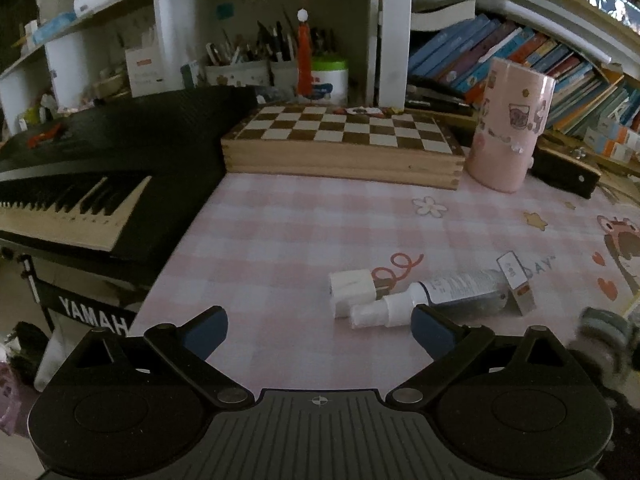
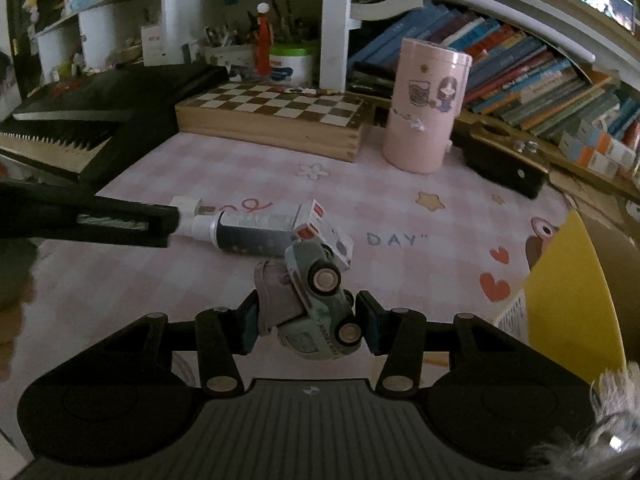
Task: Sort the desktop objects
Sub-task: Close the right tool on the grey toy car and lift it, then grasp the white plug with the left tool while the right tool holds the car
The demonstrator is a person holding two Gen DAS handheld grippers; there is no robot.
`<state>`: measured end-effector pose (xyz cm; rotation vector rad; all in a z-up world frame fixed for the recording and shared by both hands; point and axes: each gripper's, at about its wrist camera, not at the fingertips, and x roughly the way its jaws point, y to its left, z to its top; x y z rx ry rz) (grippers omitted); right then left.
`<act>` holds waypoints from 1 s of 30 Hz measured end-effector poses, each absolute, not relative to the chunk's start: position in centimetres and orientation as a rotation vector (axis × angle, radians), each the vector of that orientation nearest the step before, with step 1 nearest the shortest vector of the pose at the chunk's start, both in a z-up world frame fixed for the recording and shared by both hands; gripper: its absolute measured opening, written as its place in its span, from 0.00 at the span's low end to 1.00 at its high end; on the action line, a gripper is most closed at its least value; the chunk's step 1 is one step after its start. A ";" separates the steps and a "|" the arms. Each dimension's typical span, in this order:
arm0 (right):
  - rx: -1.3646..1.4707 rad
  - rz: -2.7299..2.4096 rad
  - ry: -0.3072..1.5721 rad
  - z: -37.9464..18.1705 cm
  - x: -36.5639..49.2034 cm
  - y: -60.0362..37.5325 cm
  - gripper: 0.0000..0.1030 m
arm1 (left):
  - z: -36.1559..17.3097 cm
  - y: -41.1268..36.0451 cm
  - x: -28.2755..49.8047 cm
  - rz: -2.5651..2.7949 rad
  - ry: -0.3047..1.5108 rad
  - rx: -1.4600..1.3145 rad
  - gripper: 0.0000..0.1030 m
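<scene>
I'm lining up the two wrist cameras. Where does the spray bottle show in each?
Left wrist: spray bottle lies lower right of centre, nozzle just ahead of the open left claw.
Right wrist: spray bottle lies left of centre, beyond the toy car.
Shared landmark: pink canister beside the chessboard.

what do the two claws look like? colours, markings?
Both match: left claw and right claw have black angular linkage arms with silver pivot screws, dark blue finger pads, two round black discs and a ribbed grey centre plate marked with a small crosshair. No cables visible.
</scene>
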<state>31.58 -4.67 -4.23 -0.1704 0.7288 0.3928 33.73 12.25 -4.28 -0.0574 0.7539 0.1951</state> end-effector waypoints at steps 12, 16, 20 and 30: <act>-0.134 0.403 0.751 -4.0 30.6 -5.2 0.45 | -5.8 11.6 38.0 0.185 0.800 -0.083 0.60; -0.129 0.403 0.759 -4.1 30.4 -5.4 0.45 | -6.4 11.3 38.6 0.173 0.834 -0.077 0.59; -0.128 0.397 0.760 -4.2 30.3 -5.6 0.45 | -6.9 11.1 38.4 0.170 0.830 -0.044 0.36; -0.118 0.388 0.753 -4.0 29.8 -5.9 0.45 | -5.7 11.7 36.2 0.159 0.796 -0.060 0.34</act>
